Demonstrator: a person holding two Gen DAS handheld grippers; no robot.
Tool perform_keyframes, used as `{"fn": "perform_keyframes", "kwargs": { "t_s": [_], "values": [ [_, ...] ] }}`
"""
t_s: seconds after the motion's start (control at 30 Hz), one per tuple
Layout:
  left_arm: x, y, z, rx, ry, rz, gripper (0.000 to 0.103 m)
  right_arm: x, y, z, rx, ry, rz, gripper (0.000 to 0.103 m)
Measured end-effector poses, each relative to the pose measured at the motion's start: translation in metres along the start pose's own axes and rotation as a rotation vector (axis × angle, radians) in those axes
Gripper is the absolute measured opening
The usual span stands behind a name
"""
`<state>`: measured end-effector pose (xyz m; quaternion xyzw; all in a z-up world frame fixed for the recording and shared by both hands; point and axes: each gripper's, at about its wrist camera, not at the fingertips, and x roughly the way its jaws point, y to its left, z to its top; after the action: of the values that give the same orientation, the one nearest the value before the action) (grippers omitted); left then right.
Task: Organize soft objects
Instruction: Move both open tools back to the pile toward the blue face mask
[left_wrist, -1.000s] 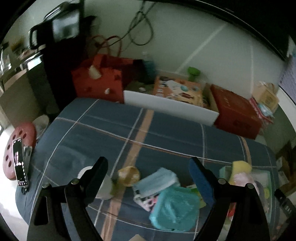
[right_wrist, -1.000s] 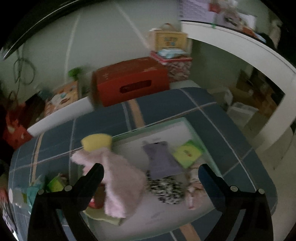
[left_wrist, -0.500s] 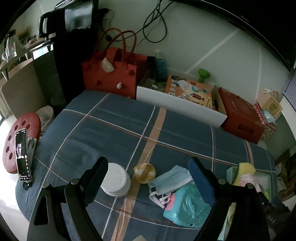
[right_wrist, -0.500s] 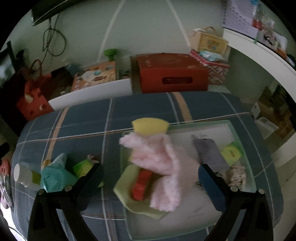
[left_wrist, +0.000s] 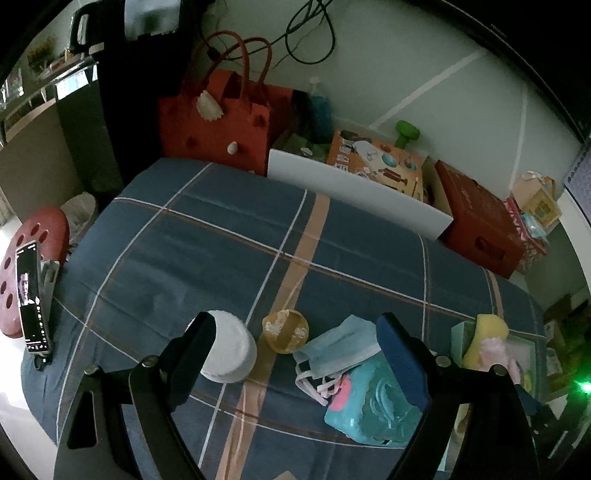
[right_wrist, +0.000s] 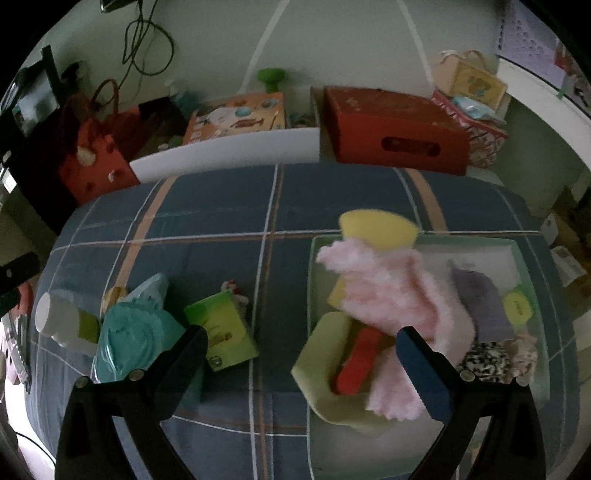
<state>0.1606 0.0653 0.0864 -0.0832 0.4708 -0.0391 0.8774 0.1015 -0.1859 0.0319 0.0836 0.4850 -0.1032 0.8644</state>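
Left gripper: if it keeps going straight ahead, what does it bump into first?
Probably the golden round ball, lying almost midway ahead of the open left gripper on the blue plaid cloth. Depth is hard to judge here.

Pink cloth (right_wrist: 388, 295) is motion-blurred. Teal pouch (left_wrist: 373, 402) is partly hidden behind a gripper finger. Tray (right_wrist: 524, 258) runs off the frame's bottom edge.

L gripper (left_wrist: 295, 339) has pulled back & up: white tub (left_wrist: 229, 346) and yellow ball (left_wrist: 285, 331) now lie further up btw its wide-apart fingers vs 1 s ago. R gripper (right_wrist: 301, 352) has swung left; tray (right_wrist: 524, 254) now sits right of centre, green pack (right_wrist: 223, 334) and teal pouch (right_wrist: 129, 339) came into view.
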Motion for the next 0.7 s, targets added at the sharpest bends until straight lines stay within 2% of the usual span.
{"fn": "perform_keyframes", "kwargs": {
  "t_s": [0.33,0.7],
  "values": [
    [0.04,-0.007,0.001,-0.03,0.11,-0.092,0.089,0.017,0.005,0.005,0.04,0.009,0.102,0.103],
    [0.067,-0.026,0.001,0.001,0.162,-0.103,0.089,0.028,-0.009,0.013,0.151,-0.005,0.205,0.103]
  ]
}}
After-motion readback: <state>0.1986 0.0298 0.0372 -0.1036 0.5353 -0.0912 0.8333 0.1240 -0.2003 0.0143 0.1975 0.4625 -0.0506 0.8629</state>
